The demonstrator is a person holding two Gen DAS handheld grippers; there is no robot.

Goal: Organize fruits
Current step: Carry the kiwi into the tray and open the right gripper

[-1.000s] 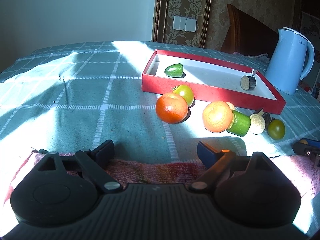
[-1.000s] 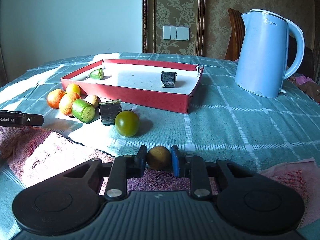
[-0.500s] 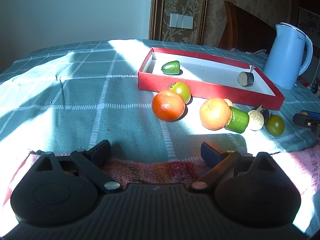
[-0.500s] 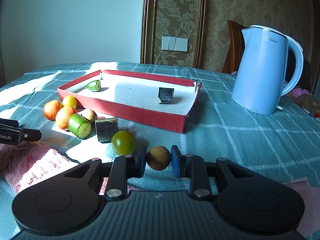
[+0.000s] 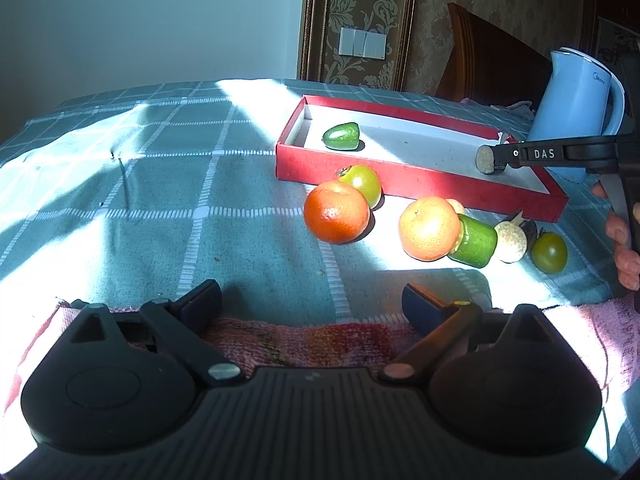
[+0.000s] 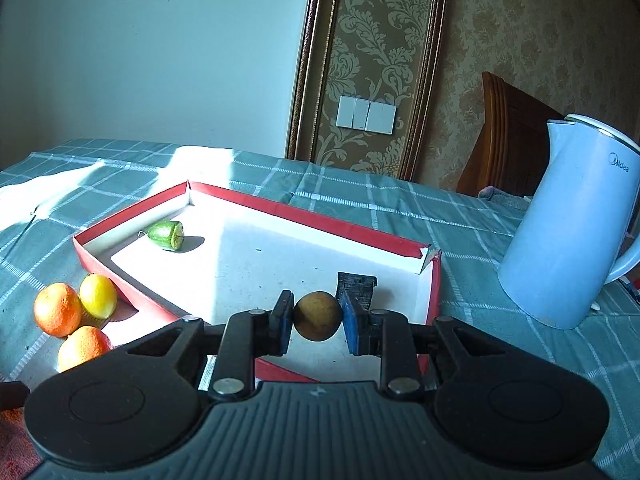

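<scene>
My right gripper is shut on a small round brown fruit and holds it above the near edge of the red tray. The tray holds a green cut fruit and a dark cut piece. My left gripper is open and empty, low over a pink towel. Ahead of it lie two oranges, a yellow-green tomato, a green cut piece, a pale round piece and a green tomato. The right gripper's arm reaches over the tray.
A light blue kettle stands right of the tray, also in the left wrist view. A wooden chair stands behind the table. The teal checked tablecloth covers the table.
My right gripper has lifted the brown fruit off the towel and carried it forward and up, over the tray's near edge. My left gripper has barely moved.
</scene>
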